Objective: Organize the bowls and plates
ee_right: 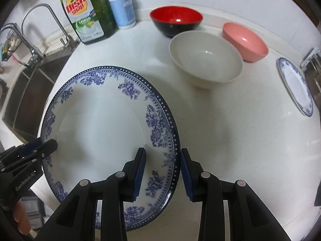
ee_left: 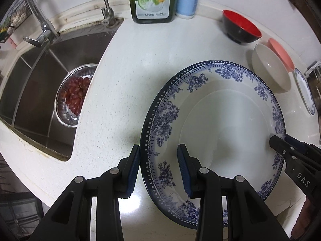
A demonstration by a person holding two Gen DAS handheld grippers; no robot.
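A large white plate with a blue floral rim lies on the white counter; it also shows in the right wrist view. My left gripper is open, its fingers straddling the plate's left rim. My right gripper is open, its fingers straddling the right rim. A beige bowl, a pink bowl and a red-and-black bowl stand behind the plate. A smaller blue-rimmed plate lies at the far right.
A steel sink at the left holds a metal bowl of red grapes. A green dish soap bottle and a blue-and-white pump bottle stand at the back wall. A faucet rises behind the sink.
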